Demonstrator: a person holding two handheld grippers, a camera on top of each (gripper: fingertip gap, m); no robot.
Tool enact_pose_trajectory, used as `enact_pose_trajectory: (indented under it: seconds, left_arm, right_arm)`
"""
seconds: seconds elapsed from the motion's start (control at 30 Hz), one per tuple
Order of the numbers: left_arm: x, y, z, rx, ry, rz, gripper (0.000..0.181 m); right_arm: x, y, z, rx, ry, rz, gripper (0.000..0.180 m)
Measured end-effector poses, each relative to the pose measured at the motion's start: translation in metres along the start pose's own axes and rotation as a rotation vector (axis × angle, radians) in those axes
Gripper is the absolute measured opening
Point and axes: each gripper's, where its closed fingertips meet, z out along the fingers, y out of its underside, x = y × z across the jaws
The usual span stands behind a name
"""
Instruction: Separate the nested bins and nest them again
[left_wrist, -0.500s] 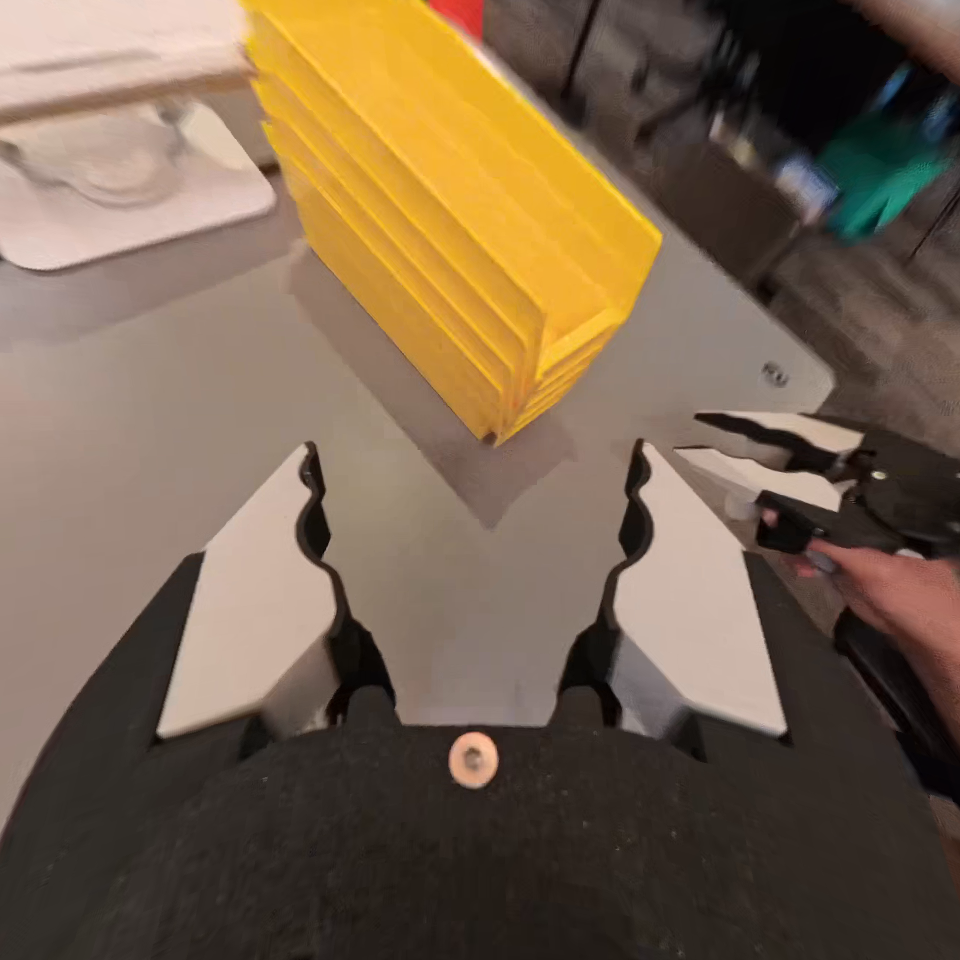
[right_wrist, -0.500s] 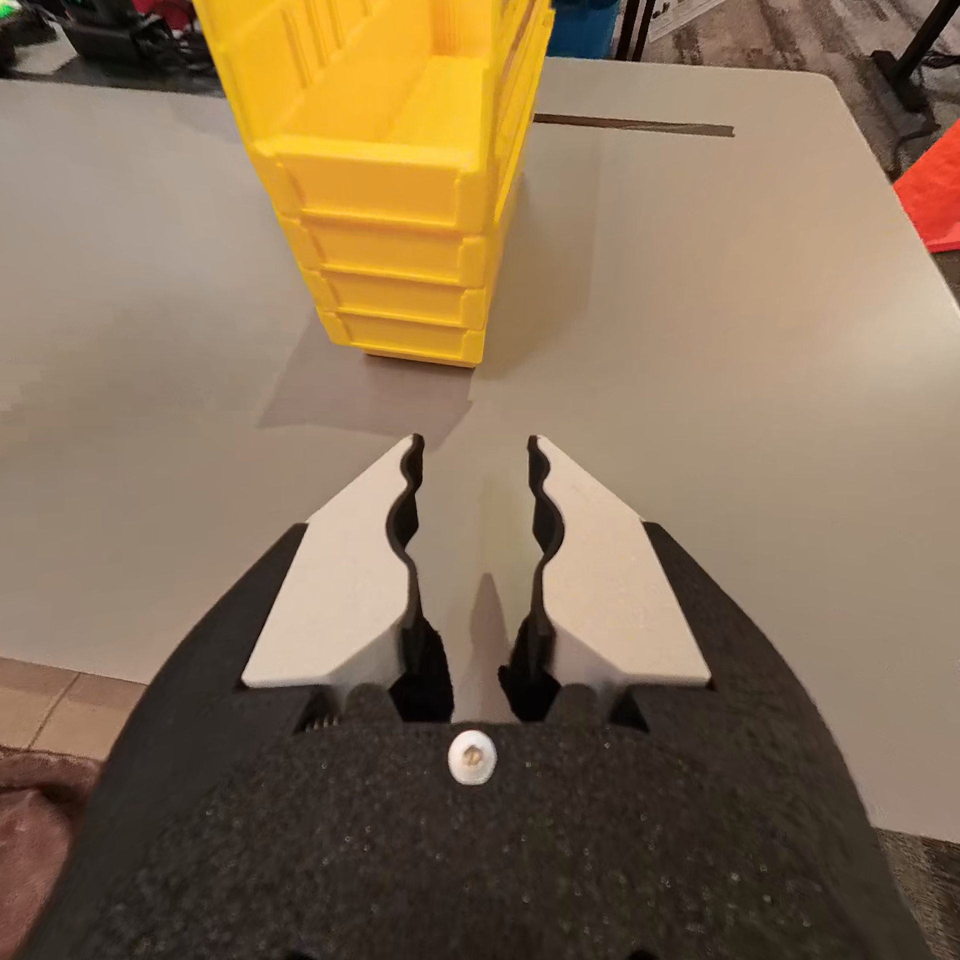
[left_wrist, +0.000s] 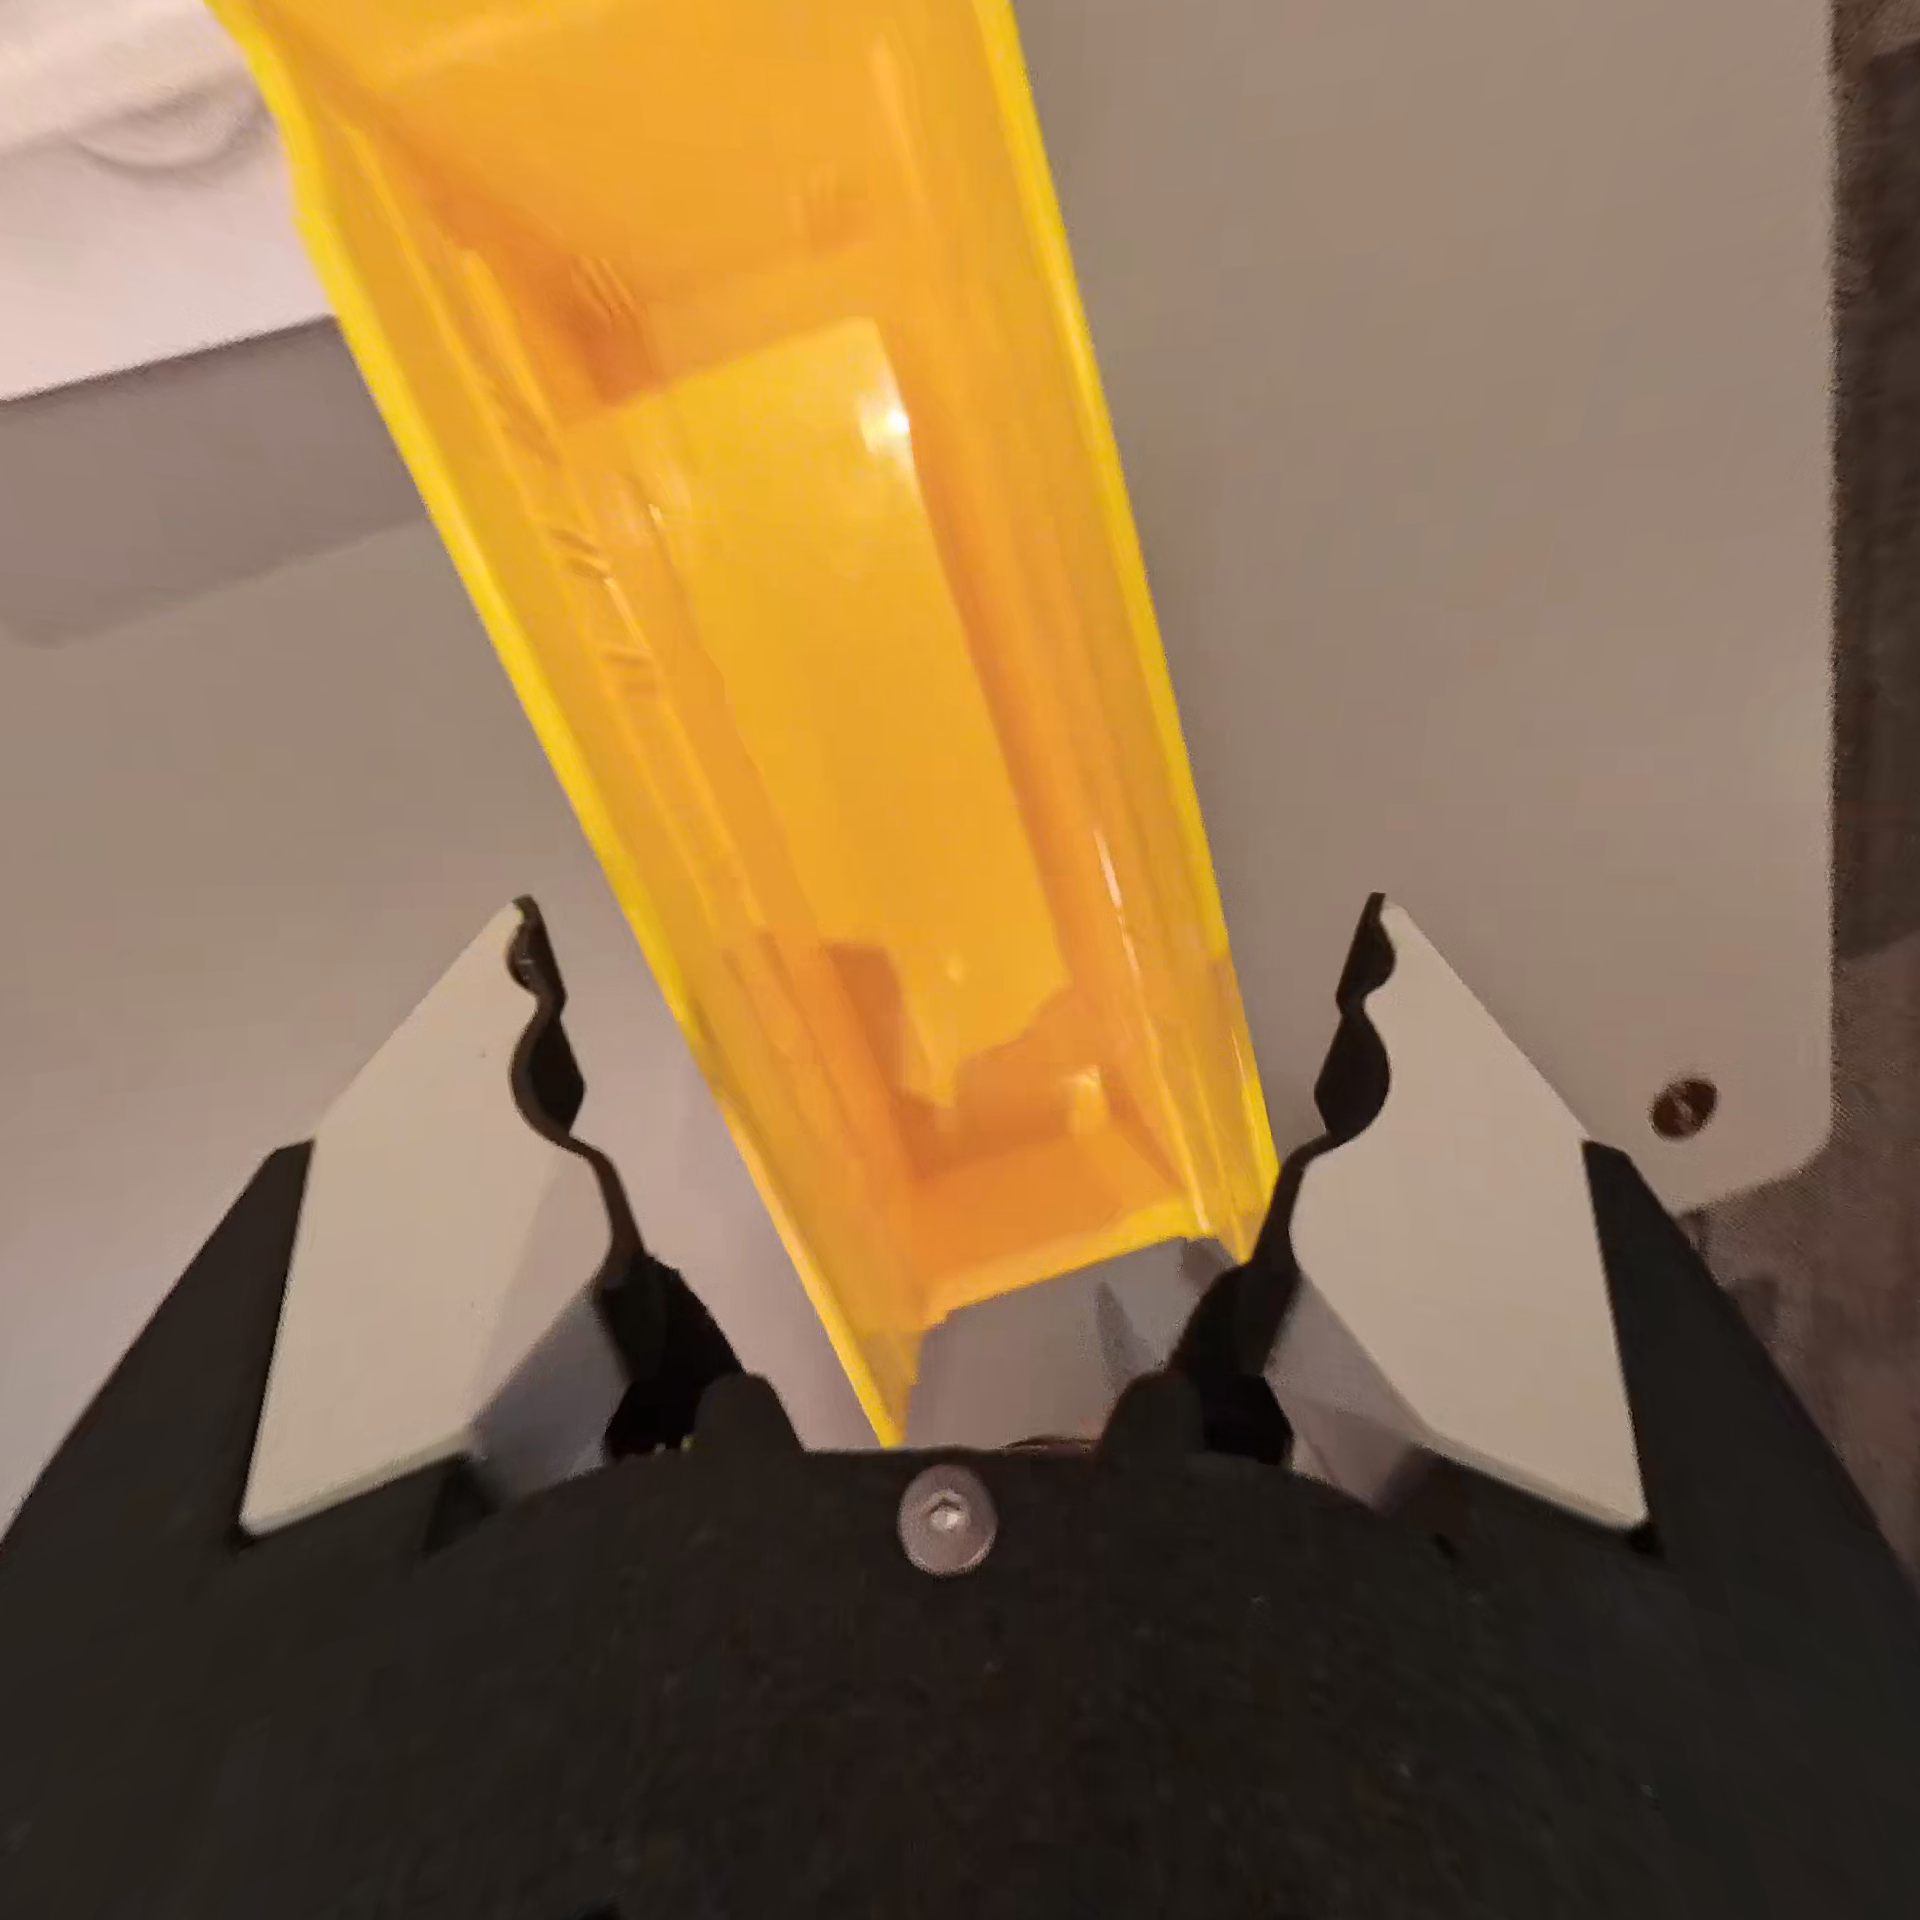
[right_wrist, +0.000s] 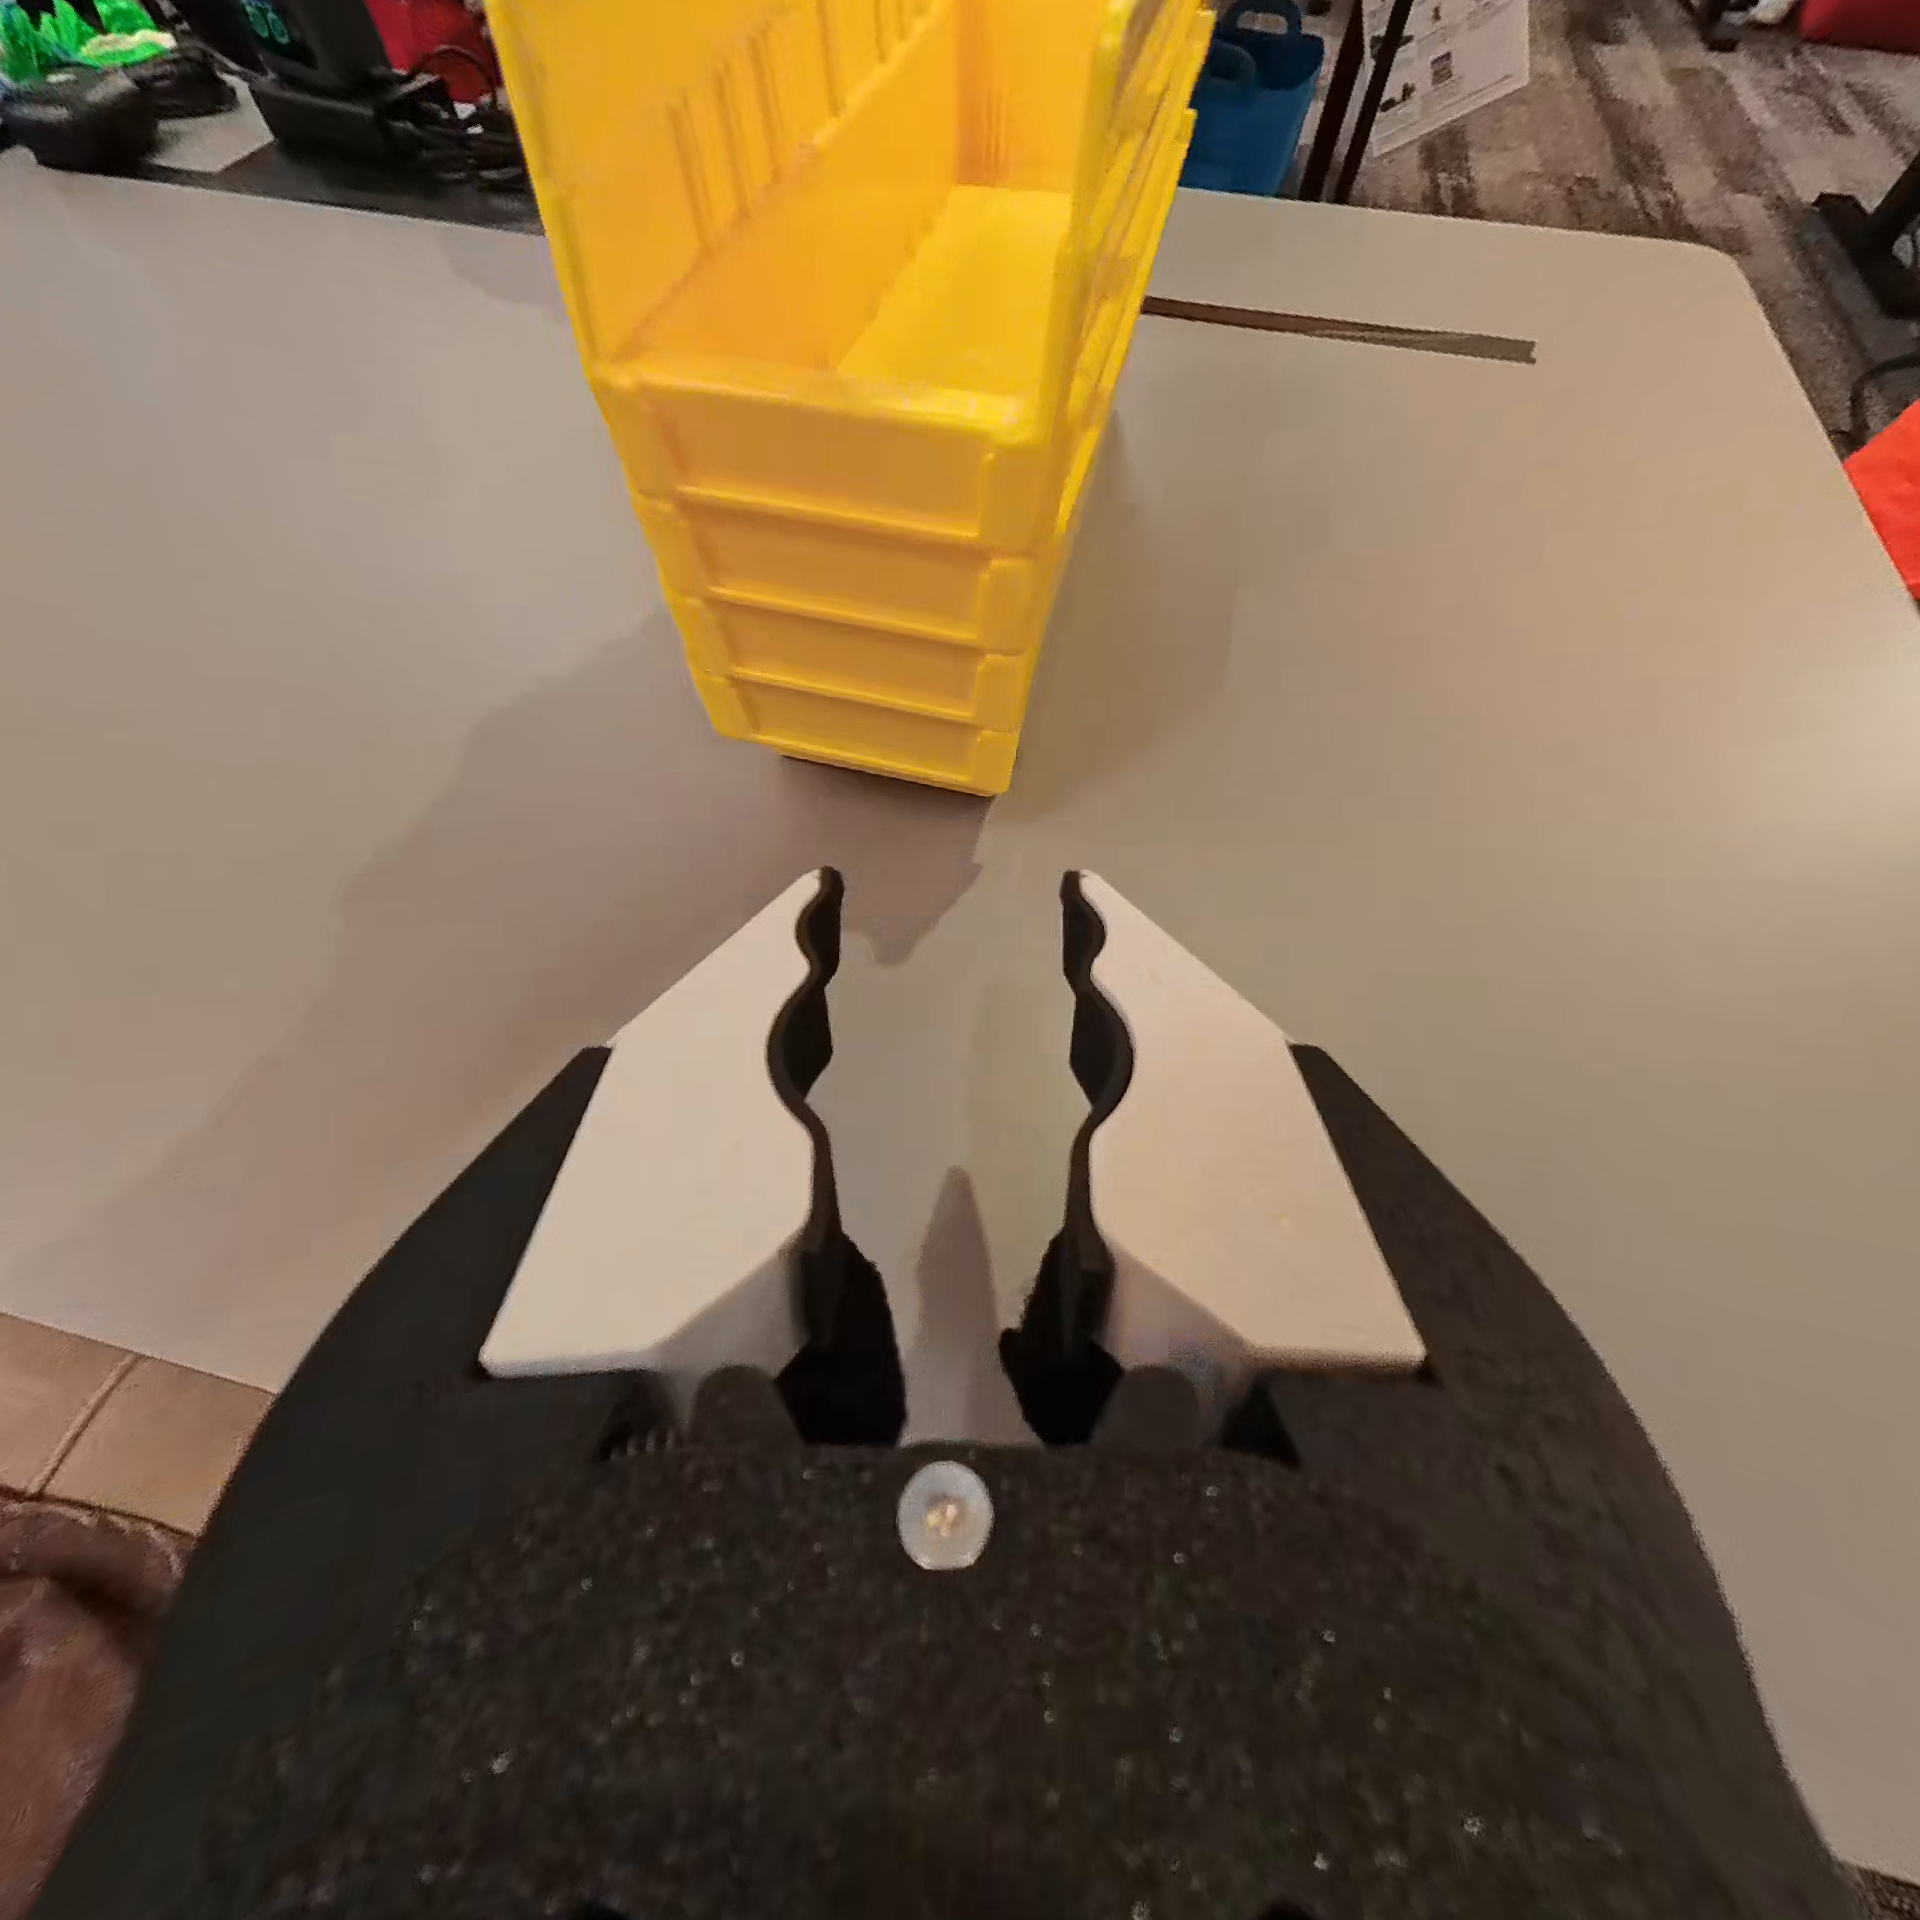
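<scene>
Left gripper (left_wrist: 945, 1091) spread wide, straddling the nested yellow plastic bins (left_wrist: 790, 665); right gripper (right_wrist: 951, 1039) parted, empty, short of the stack's near end on the grey table (right_wrist: 1455, 831).

- In the right wrist view, the nested bins (right_wrist: 862, 582) are stood on the table (right_wrist: 1403, 831) at upper centre, one inside another
- The right gripper (right_wrist: 951, 894) is held at lower centre, apart from the bins
- In the left wrist view, the bins (left_wrist: 831, 727) are seen from above, running from top centre down between the fingers of the left gripper (left_wrist: 945, 914)
</scene>
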Motion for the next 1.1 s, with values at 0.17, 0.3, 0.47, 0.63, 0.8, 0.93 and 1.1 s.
enact_pose_trajectory:
  seconds: [0.17, 0.3, 0.47, 0.63, 0.8, 0.93, 1.1]
  left_arm:
    - [-0.010, -0.007, 0.022, -0.093, -0.047, -0.047, 0.125]
    - [-0.012, -0.009, 0.020, -0.145, -0.084, -0.034, 0.107]
    - [-0.012, -0.009, 0.018, -0.145, -0.080, -0.033, 0.095]
    - [-0.012, -0.003, 0.015, -0.160, -0.076, -0.050, 0.091]
    - [-0.007, 0.004, 0.012, -0.210, -0.073, -0.047, 0.089]
    - [-0.004, 0.005, 0.012, -0.226, -0.074, -0.037, 0.089]
    - [-0.004, 0.006, 0.008, -0.236, -0.080, -0.037, 0.091]
  right_arm:
    - [-0.002, -0.003, 0.003, 0.001, -0.012, -0.022, 0.042]
    - [-0.003, -0.004, 0.008, -0.009, -0.029, -0.015, 0.042]
    - [-0.007, -0.006, 0.009, -0.007, -0.038, -0.021, 0.042]
    - [-0.011, -0.006, 0.008, -0.008, -0.038, -0.035, 0.042]
    - [-0.008, -0.005, 0.007, -0.011, -0.033, -0.029, 0.042]
    - [-0.005, -0.004, 0.005, -0.013, -0.024, -0.024, 0.042]
    - [-0.002, -0.004, 0.004, -0.010, -0.022, -0.008, 0.042]
